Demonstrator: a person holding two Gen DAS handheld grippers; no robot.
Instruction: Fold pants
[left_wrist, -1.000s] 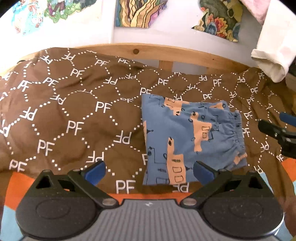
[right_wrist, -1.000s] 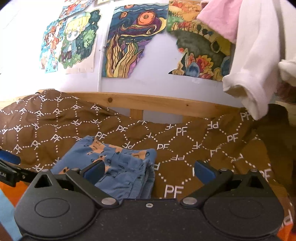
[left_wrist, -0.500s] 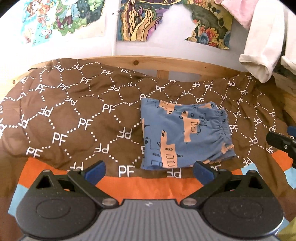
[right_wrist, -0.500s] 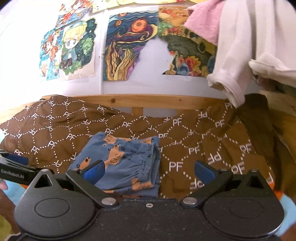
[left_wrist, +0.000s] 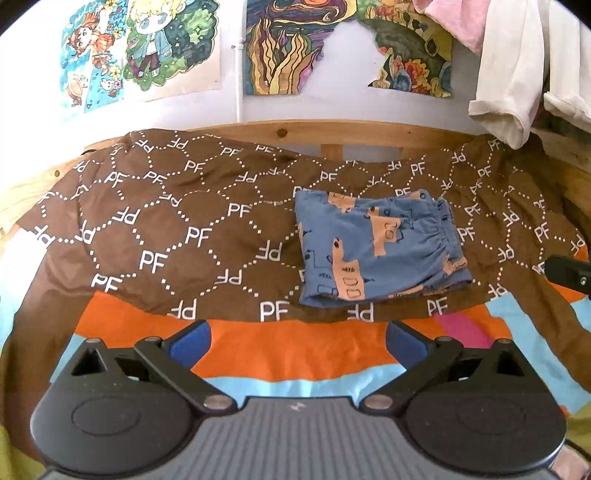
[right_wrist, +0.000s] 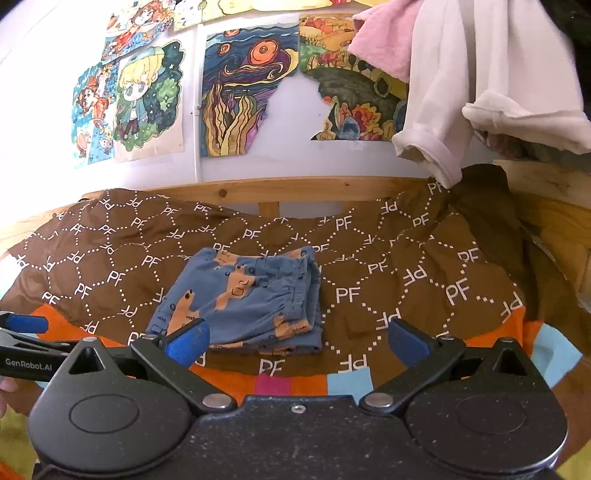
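I see the pants, blue with orange animal prints, lying folded into a compact rectangle on the brown bedspread with its white dotted lattice and "PF" lettering. In my right wrist view the same folded pants sit near the front edge of that spread, the gathered elastic waistband stacked along their right side. Nothing is touching them.

My left gripper hangs in front of the pants and well clear of them, its blue-padded jaws spread wide with nothing between, over an orange band of the striped sheet that shows from under the brown spread. My right gripper hovers just short of the pants' near edge, jaws likewise spread apart and empty; its left pad overlaps the pants' front corner in the view, but I cannot tell whether it touches. The left gripper's arm shows at the left edge of the right view, and a dark piece of the right gripper shows at the right edge of the left view.

Behind the spread runs a wooden bed rail. Above it, colourful drawings are stuck to the pale wall, and a white garment with a pink cloth hangs at upper right.
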